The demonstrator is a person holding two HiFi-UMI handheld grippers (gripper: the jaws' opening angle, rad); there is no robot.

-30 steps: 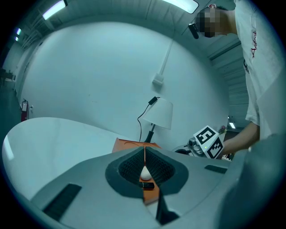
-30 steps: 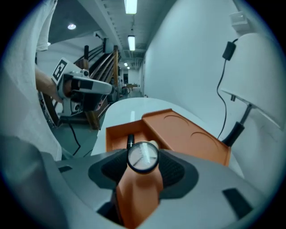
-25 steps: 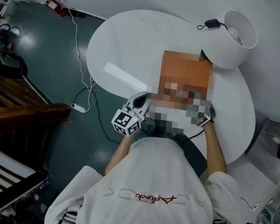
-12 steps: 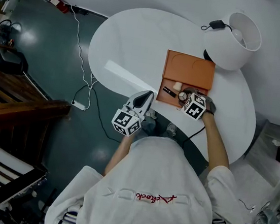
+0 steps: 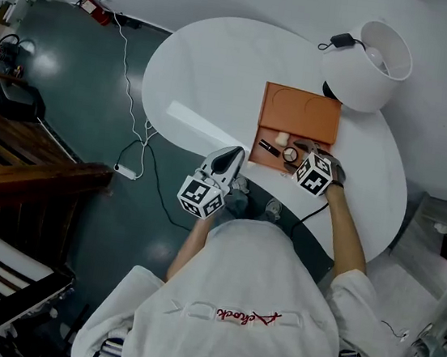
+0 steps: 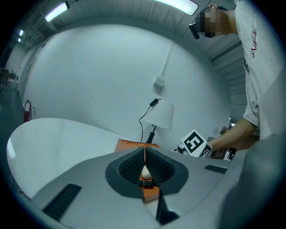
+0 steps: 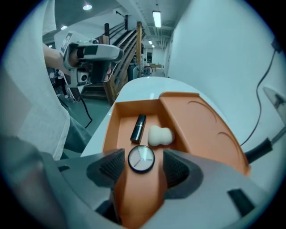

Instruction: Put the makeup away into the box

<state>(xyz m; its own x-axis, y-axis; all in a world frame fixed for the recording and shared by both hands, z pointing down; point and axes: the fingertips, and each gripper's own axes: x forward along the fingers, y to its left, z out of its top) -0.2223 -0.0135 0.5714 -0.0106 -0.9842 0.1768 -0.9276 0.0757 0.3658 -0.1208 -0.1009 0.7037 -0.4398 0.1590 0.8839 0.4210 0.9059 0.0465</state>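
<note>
An orange box lies open on the white table, its lid folded flat beside the tray. In the tray lie a black lipstick, a pale sponge and a round compact. My right gripper points steeply down over the tray's near end. Its jaws have just been opening and now stand open, with the compact lying between the pads, a gap on each side. My left gripper hovers off the table's near edge, left of the box, its jaws shut on nothing.
A white lamp stands at the back right of the table, its cord trailing behind it. A cable and power strip lie on the dark floor to the left. Wooden stairs rise at the far left.
My right gripper has rolled a little and drawn slightly back toward me over the box's near end. The left gripper has stayed where it was.
</note>
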